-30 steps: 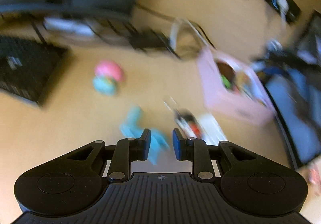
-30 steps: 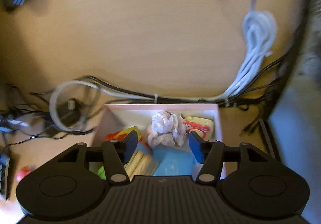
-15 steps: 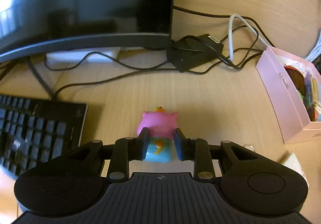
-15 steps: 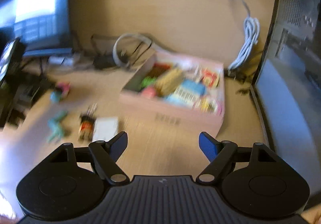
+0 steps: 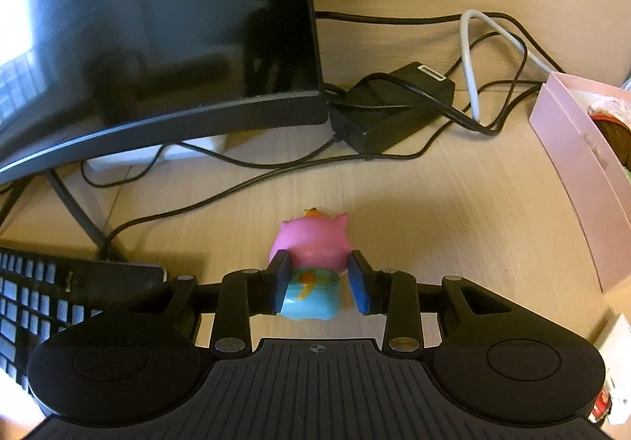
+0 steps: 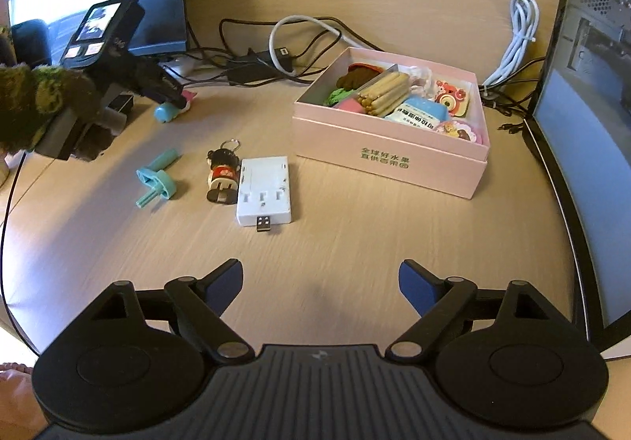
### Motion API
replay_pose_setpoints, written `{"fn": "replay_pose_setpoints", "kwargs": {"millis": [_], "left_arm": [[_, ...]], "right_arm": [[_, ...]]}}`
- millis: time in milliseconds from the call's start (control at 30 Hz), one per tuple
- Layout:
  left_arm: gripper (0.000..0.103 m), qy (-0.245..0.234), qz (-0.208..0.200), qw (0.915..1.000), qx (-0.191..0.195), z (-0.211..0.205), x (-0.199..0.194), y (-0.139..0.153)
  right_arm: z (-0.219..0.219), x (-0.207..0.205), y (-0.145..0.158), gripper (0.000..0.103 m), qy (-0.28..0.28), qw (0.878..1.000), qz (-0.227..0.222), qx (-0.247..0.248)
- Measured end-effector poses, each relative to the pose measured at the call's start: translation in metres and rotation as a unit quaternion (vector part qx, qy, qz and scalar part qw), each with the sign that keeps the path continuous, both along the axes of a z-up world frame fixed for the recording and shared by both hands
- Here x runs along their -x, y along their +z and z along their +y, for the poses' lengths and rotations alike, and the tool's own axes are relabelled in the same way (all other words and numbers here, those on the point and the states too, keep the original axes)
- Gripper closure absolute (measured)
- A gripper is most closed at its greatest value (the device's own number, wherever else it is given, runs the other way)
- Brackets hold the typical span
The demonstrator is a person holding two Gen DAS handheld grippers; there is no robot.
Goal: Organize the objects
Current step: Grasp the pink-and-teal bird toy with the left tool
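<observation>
So the left gripper (image 5: pixel 319 282) fingers are spreading around the pig toy (image 5: pixel 311 262) sitting on the tabletop (image 5: pixel 453 211), not squeezing it; right gripper (image 6: pixel 320 284) fingers are opening wide, empty, near the pink box (image 6: pixel 388 156).

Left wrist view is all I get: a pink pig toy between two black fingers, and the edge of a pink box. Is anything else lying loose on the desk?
Observer: Yes. The right wrist view shows three more in a row beside the pink box: a teal plastic piece, a doll keychain and a white USB hub.
Operator: What is in the box?
Observer: It is open and nearly full, with biscuit sticks and a blue packet among the items.
Operator: And the other gripper?
Observer: The right gripper holds nothing; its jaws have just been opening and stand wide above the desk.
</observation>
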State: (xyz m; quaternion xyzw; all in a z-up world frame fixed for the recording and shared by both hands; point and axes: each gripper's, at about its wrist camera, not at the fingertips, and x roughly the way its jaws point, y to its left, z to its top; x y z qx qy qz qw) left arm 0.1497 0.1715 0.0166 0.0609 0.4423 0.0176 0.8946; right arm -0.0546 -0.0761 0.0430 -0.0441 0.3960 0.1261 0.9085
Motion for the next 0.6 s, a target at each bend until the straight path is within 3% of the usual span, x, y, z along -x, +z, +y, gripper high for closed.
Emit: {"fn": "replay_pose_setpoints", "kwargs": {"millis": [100,133,200,233,400,500,600], "left_arm": [[0.054,0.034,0.027,0.9988,-0.023,0.004,-0.005,-0.009],[0.058,0.045,0.027,0.9986,-0.009,0.009,-0.006,-0.01],[0.072,0.071,0.028,0.995,0.064,0.028,-0.004,-0.009],[0.073,0.08,0.019,0.9932,0.082,0.034,0.0,-0.008],[0.075,0.058,-0.014,0.9915,0.115,0.035,0.04,0.0],[0.075,0.041,-0.007,0.9855,0.164,0.029,0.08,0.007],[0.075,0.004,0.015,0.9829,0.183,0.009,0.13,0.013]], "right_arm": [[0.0,0.003,0.001,0.016,0.0,1.0,0.0,0.0],[-0.001,0.002,0.0,0.016,0.0,1.0,0.0,0.0],[-0.003,0.001,0.001,0.016,-0.001,1.0,-0.003,0.001],[-0.004,0.002,0.002,0.016,-0.002,1.0,-0.005,0.001],[-0.01,-0.003,0.002,0.016,-0.006,1.0,-0.005,-0.001],[-0.007,-0.009,-0.001,0.016,0.002,1.0,-0.001,0.004],[0.004,-0.018,-0.005,0.016,0.023,1.0,0.005,0.005]]}}
